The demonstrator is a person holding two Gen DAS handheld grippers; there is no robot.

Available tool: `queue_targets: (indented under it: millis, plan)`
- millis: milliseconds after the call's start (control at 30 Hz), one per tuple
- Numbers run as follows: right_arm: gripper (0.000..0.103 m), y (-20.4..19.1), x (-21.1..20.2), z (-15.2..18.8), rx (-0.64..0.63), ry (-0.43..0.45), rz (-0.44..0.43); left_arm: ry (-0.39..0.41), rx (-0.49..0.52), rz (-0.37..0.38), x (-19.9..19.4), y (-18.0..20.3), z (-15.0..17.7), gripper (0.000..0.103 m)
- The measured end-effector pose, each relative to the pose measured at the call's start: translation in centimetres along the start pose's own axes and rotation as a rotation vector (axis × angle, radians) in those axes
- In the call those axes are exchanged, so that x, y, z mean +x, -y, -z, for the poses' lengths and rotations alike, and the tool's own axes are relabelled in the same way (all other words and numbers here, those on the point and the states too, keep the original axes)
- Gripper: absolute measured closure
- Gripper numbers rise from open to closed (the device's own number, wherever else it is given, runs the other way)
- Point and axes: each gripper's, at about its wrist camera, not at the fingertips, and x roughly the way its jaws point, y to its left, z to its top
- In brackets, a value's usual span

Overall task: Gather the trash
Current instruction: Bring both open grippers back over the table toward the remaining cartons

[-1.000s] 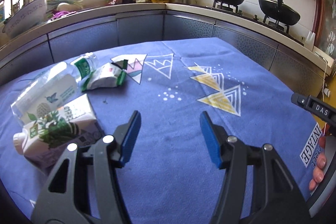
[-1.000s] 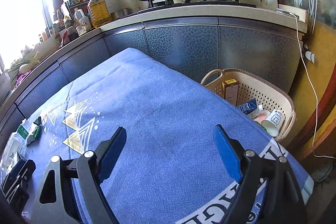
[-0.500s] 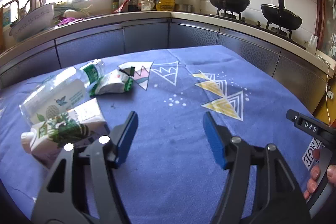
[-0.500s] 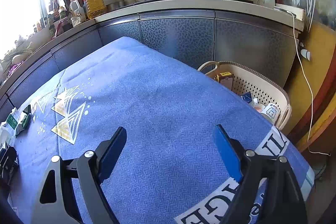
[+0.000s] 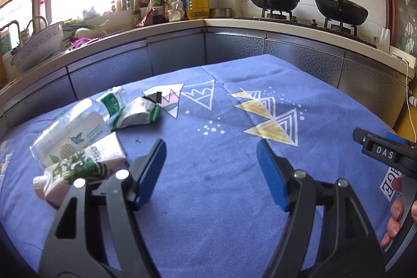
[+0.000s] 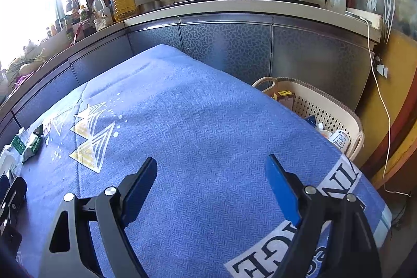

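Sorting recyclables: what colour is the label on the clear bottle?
Green with white lettering, on the clear bottle; clearest in the left wrist view.

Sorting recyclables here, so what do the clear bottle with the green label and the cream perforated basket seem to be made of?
Clear bottle with the green label: thin transparent plastic, glossy; light shows through. Cream perforated basket: apparently moulded matte plastic, judging by its regular punched holes.
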Motion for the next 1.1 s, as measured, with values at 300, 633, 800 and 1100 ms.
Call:
queue_targets:
  millis: [300, 633, 800, 1100]
  plan:
    - [0.019, 0.0, -0.5, -0.1, 0.005, 0.018, -0.003, 0.009, 0.005, 0.002, -0.1, 0.1, 0.1, 0.030]
    - [0.019, 1.7, -0.9, -0.5, 0.076, 0.014, -0.004, 0.031, 0.002, 0.021, -0.6, 0.0, 0.1, 0.024]
    - [0.019, 0.7, -1.5, -0.1, 0.045, 0.024, -0.024, 0.062, 0.002, 0.017, -1.3, 0.0, 0.1, 0.019]
    - [0.020, 0.4, -1.7, 0.3, 0.032, 0.030, -0.032, 0.091, 0.004, 0.003, -1.7, -0.1, 0.1, 0.011]
